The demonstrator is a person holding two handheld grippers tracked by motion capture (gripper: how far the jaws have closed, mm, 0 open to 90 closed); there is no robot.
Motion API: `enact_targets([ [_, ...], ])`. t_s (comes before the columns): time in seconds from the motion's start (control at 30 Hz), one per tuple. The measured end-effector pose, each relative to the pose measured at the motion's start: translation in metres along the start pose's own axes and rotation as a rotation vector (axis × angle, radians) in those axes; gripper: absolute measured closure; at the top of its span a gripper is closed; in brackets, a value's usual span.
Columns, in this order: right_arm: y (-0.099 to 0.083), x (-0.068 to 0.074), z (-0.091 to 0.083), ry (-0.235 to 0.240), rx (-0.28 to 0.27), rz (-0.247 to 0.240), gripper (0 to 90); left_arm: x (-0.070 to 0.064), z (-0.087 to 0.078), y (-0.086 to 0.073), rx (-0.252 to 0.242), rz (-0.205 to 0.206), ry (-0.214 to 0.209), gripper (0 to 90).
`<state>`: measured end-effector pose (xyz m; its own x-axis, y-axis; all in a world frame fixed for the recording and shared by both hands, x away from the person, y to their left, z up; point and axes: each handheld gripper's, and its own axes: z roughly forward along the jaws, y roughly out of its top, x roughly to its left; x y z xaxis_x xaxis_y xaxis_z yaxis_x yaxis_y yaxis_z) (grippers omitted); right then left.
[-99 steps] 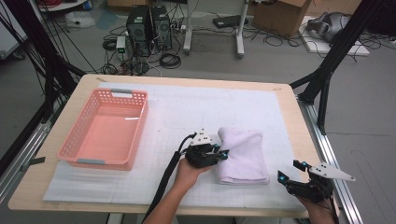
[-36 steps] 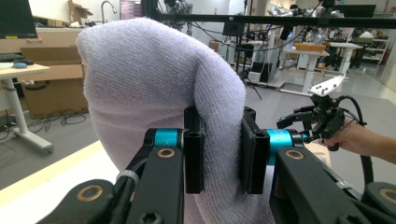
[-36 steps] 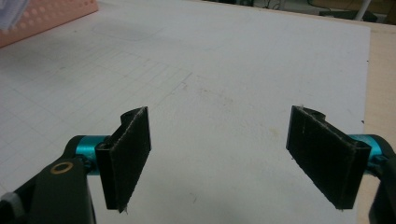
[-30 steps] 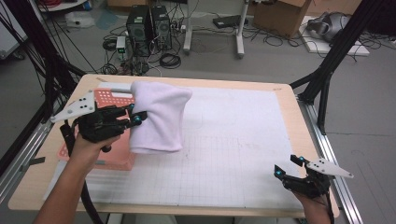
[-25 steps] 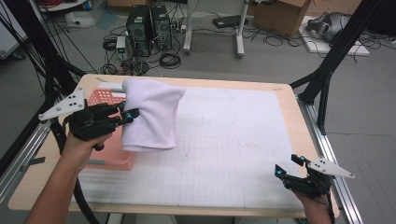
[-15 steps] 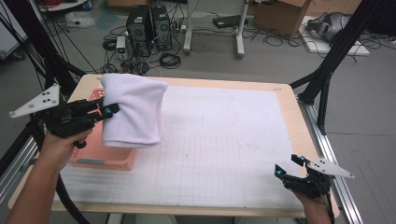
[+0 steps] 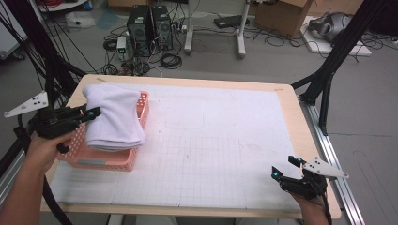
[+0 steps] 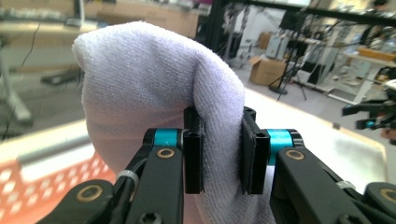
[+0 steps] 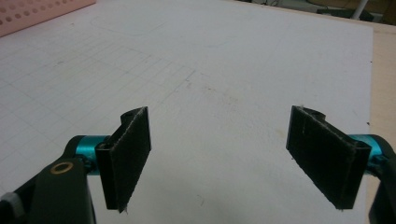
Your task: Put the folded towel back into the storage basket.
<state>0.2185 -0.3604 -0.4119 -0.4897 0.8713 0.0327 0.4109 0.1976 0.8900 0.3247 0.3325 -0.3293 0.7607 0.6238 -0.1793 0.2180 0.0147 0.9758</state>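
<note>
A folded white towel (image 7: 115,117) hangs over the pink basket (image 7: 105,158) at the table's left side, its lower folds inside the basket. My left gripper (image 7: 91,114) is shut on the towel's left edge; in the left gripper view the cloth (image 8: 154,98) is pinched between the two black pads (image 8: 194,156). My right gripper (image 7: 285,168) stands open at the table's near right corner, a little above the white grid mat (image 9: 196,70), with nothing between its fingers (image 9: 126,154).
The white grid mat (image 7: 216,140) covers most of the wooden table (image 7: 293,108). Black frame legs (image 7: 328,70) stand by the right edge. Computers and cables (image 7: 150,23) lie on the floor beyond the table.
My left gripper carried the towel from the mat's middle leftward over the basket and has lowered it into the basket. The right gripper has stayed at the near right corner.
</note>
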Motion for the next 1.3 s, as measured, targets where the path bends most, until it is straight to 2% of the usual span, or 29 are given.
enact_targets([
  [0.1, 0.0, 0.002, 0.001, 0.003, 0.005, -0.007, 20.9, 0.01, 0.002, -0.009, 0.044, -0.043, 0.035, 74.0],
  [0.23, 0.001, 0.004, 0.002, 0.006, 0.005, -0.011, 20.9, 0.019, 0.006, -0.017, 0.137, -0.071, 0.107, 73.1],
  [0.33, 0.001, 0.005, 0.002, 0.007, 0.009, -0.011, 20.9, 0.022, 0.012, -0.022, 0.213, -0.078, 0.163, 71.3],
  [0.43, 0.0, 0.005, 0.002, 0.007, 0.012, -0.01, 20.9, 0.025, 0.019, -0.026, 0.314, -0.107, 0.232, 67.4],
  [0.5, 0.0, 0.005, 0.002, 0.006, 0.011, -0.01, 20.9, 0.026, 0.023, -0.029, 0.362, -0.127, 0.28, 64.4],
  [0.57, 0.0, 0.005, 0.001, 0.008, 0.013, -0.007, 20.9, 0.029, 0.024, -0.03, 0.382, -0.162, 0.335, 57.0],
  [0.67, 0.0, 0.005, 0.001, 0.009, 0.014, -0.01, 20.9, 0.031, 0.024, -0.032, 0.425, -0.19, 0.406, 47.9],
  [0.77, 0.0, 0.006, 0.001, 0.013, 0.013, -0.011, 20.9, 0.033, 0.02, -0.032, 0.41, -0.214, 0.461, 39.2],
  [0.87, 0.001, 0.006, 0.001, 0.013, 0.01, -0.011, 20.9, 0.033, 0.013, -0.03, 0.373, -0.211, 0.505, 38.1],
  [0.97, 0.0, 0.005, 0.0, 0.011, 0.007, -0.01, 20.9, 0.029, 0.005, -0.023, 0.294, -0.185, 0.547, 35.4],
  [1.03, 0.0, 0.005, 0.0, 0.012, 0.006, -0.01, 20.9, 0.024, 0.003, -0.02, 0.258, -0.182, 0.53, 34.7],
  [1.13, 0.001, 0.006, 0.0, 0.013, 0.005, -0.01, 20.9, 0.016, 0.007, -0.022, 0.274, -0.167, 0.497, 35.3],
  [1.23, 0.002, 0.007, 0.001, 0.017, 0.003, -0.014, 20.9, 0.01, 0.02, -0.027, 0.328, -0.156, 0.483, 35.5],
  [1.3, 0.002, 0.008, 0.001, 0.018, 0.006, -0.021, 20.9, 0.008, 0.031, -0.031, 0.367, -0.157, 0.494, 35.6],
])
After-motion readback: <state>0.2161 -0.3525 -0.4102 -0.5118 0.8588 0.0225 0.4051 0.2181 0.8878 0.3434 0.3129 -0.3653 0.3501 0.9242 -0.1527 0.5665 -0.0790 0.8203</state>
